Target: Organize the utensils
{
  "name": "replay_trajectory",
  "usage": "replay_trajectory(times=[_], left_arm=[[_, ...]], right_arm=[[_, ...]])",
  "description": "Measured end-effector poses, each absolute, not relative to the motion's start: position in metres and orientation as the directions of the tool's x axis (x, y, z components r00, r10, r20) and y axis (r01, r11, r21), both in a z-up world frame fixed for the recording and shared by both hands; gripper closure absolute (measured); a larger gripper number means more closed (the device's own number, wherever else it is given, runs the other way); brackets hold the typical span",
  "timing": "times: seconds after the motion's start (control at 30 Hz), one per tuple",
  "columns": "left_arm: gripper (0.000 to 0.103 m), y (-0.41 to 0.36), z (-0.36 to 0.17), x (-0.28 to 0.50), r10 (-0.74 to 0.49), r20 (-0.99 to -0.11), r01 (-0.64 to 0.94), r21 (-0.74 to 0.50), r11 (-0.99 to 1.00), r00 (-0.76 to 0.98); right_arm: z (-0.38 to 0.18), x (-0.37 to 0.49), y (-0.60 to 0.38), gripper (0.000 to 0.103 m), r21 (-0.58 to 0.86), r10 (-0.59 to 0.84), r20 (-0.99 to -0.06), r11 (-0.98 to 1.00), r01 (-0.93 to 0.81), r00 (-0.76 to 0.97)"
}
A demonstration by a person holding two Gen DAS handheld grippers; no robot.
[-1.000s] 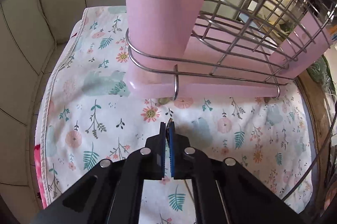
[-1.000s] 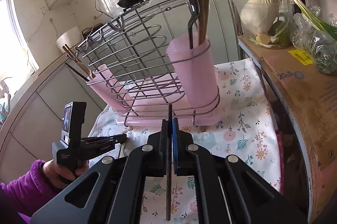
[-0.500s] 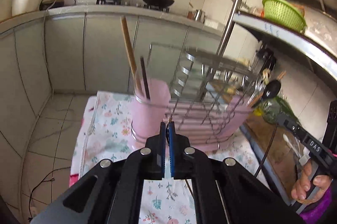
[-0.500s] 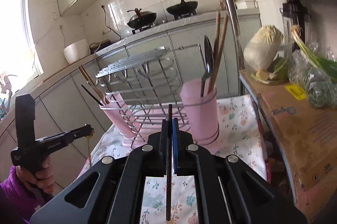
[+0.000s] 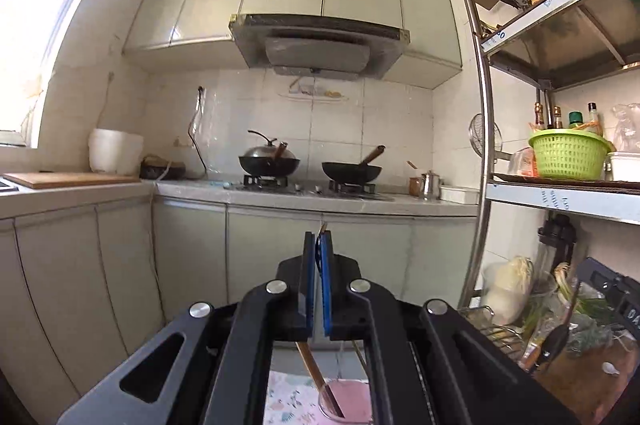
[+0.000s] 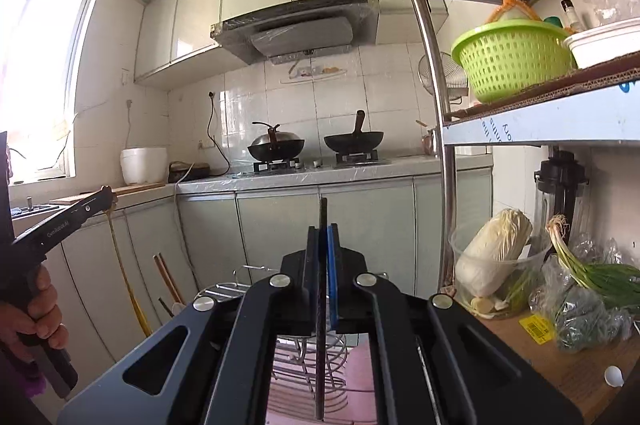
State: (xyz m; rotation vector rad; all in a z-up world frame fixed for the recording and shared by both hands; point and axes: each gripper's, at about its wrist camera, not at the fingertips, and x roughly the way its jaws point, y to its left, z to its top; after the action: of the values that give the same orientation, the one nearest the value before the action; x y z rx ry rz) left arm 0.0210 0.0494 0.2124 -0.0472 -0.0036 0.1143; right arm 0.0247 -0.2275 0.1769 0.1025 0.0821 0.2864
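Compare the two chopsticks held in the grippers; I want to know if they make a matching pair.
Colour: the dark chopstick in the right gripper is nearly black; the pale chopstick in the left gripper is yellowish. Grip: the dark chopstick pokes clearly above its gripper; the pale chopstick shows only a tip. Both are thin, clamped near the top, hanging down.

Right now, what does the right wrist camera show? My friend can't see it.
The right gripper has its jaws shut on a thin dark chopstick that stands upright. Below it is a wire dish rack, and across the kitchen two woks sit on the stove. At left, a hand holds the left gripper.
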Motion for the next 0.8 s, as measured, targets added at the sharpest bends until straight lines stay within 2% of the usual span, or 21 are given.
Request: replay_trajectory(times=[0.17,0.37,0.63,0.8], left_arm=[[0.101,0.033,0.193,0.045,0.208,0.065,-0.211,0.057,0.976,0.976],[0.101,0.010,0.168,0.062,0.213,0.118,-0.230,0.166,0.959,0.970],[0.101,-0.004,0.134,0.069,0.169,0.097,-0.188,0.244,0.952,0.981],[0.101,-0.006,0.123,0.071,0.157,0.077,-0.172,0.252,0.952,0.985]], right_arm=[[0.181,0.032,-0.228,0.099,0.112,0.279,-0.051,0.956,-0.272,0.959],[0.185,0.038,-0.230,0.099,0.103,0.262,-0.042,0.961,-0.256,0.964],[0.191,0.046,-0.229,0.099,0.087,0.232,-0.006,0.969,-0.230,0.973],[0.189,0.056,-0.220,0.099,0.018,0.196,0.013,0.980,-0.196,0.981]])
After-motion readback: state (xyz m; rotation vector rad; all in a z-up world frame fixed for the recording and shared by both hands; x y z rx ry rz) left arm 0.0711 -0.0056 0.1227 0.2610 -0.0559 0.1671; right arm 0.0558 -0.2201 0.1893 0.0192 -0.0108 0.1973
